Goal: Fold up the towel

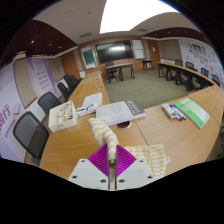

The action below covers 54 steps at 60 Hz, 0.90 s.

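Observation:
A cream towel with a woven pattern rises as a bunched strip from between my fingers and leans away to the left. More of it lies spread on the wooden table just right of the fingers, at the towel's flat part. My gripper is shut on the towel, and the magenta pads meet with only a thin edge of cloth between them. The part of the towel below the fingers is hidden.
Beyond the towel lies a grey box. A white tray with small items stands to the left and a green book to the right. Black chairs line the table's left side. Further tables and a dark screen stand behind.

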### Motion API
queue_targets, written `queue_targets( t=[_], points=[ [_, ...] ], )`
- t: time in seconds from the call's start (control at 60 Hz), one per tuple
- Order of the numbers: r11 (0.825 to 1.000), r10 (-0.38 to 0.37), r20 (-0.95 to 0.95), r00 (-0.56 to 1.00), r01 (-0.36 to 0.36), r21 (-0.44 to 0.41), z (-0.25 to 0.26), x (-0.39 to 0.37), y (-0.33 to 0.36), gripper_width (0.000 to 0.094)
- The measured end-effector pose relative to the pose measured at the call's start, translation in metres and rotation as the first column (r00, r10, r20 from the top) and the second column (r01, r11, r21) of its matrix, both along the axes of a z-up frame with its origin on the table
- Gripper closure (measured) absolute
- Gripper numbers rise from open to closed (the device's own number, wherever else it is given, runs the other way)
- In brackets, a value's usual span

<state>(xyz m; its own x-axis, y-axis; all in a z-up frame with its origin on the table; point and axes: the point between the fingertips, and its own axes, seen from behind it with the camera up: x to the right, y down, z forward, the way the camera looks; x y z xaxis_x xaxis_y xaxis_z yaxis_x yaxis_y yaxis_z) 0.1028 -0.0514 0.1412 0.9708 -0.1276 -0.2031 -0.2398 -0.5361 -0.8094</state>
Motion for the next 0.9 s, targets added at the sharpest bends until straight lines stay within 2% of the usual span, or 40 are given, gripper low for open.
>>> queue_targets(
  t=[0.083,0.15,0.183,0.25,0.333,0.6,0.75,0.9],
  points=[
    [0.993,-0.081,0.001,0.997,0.081,-0.09,-0.039,0.058,-0.013,0.0865],
    [0.981,-0.13,-0.016,0.991,0.126,-0.149,-0.071,0.093,-0.023,0.0772],
    [0.976,-0.137,-0.016,0.99,0.132,-0.172,-0.084,0.107,-0.028,0.0673],
    [0.972,-0.146,0.032,0.989,0.149,-0.182,-0.092,0.135,-0.038,0.0403],
    [0.976,-0.123,0.091,0.988,0.137,-0.17,-0.082,0.152,-0.048,0.0073],
    [0.99,0.024,0.236,0.971,0.011,-0.144,-0.009,0.124,-0.097,0.0081],
    [0.989,0.059,0.267,0.962,-0.02,-0.146,0.031,0.09,-0.15,0.0085],
    [0.993,0.062,0.296,0.953,-0.028,-0.117,0.066,0.06,-0.21,0.0082]
  ],
)
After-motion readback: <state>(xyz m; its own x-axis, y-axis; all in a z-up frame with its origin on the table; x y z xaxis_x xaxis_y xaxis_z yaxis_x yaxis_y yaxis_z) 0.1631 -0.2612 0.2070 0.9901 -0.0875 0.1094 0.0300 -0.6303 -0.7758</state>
